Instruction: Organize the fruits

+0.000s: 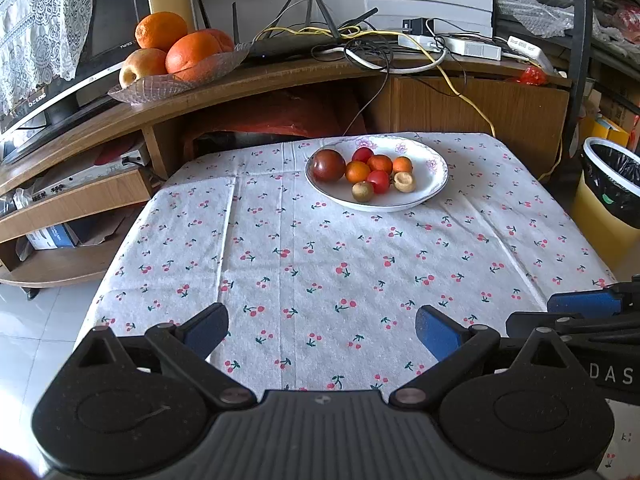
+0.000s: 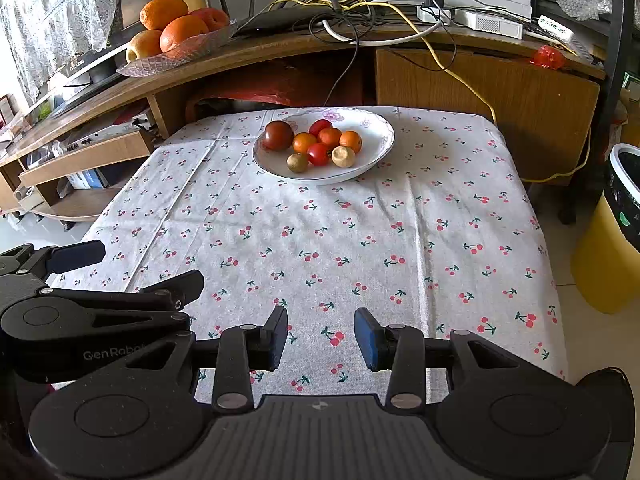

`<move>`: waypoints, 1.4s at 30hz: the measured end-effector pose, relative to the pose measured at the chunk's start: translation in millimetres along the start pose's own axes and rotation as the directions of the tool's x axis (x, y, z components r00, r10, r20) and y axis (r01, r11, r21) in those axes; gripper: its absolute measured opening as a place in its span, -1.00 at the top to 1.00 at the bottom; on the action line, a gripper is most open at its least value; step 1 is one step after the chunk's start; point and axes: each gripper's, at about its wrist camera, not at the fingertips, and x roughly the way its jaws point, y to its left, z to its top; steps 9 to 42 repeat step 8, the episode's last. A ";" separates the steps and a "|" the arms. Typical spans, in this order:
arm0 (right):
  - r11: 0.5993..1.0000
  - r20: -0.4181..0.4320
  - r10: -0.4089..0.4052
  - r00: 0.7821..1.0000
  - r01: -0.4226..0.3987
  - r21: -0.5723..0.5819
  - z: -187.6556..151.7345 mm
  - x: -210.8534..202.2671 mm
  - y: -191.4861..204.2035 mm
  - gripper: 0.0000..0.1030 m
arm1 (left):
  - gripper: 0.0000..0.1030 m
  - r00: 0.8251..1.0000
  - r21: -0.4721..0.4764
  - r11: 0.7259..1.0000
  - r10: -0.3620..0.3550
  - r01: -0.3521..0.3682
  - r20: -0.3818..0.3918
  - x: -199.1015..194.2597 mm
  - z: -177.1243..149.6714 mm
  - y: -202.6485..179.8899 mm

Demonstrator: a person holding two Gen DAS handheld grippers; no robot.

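On far table: one white plate (image 1: 434, 184) holding eight small fruits (image 1: 368, 172). Near: left gripper (image 1: 322, 330) wide open, right gripper (image 2: 321, 338) partly open, both empty.

A plate (image 1: 434, 188) is sitting at the far side of the desk (image 1: 320, 264), holding the small fruits (image 1: 368, 172). Behind the desk a shelf (image 1: 280, 74) is carrying a dish (image 1: 160, 86) of oranges (image 1: 192, 56) at its left and a tangle of cables (image 1: 360, 46) toward its right. A bin (image 1: 612, 200) is standing on the floor right of the desk.
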 end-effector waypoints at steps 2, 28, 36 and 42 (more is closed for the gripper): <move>1.000 0.000 0.000 1.000 0.000 -0.001 0.1 0.1 -0.1 0.34 | -1.00 1.000 0.002 1.000 0.001 -0.001 0.003 0.0 -0.2 0.3; 1.000 -0.001 -0.001 1.000 0.001 -0.003 -0.5 0.3 2.2 0.34 | -1.00 1.000 -0.003 1.000 0.002 -0.002 -0.001 0.1 -1.0 0.6; 1.000 -0.001 -0.001 1.000 0.001 -0.003 -0.5 0.3 2.2 0.34 | -1.00 1.000 -0.003 1.000 0.002 -0.002 -0.001 0.1 -1.0 0.6; 1.000 -0.001 -0.001 1.000 0.001 -0.003 -0.5 0.3 2.2 0.34 | -1.00 1.000 -0.003 1.000 0.002 -0.002 -0.001 0.1 -1.0 0.6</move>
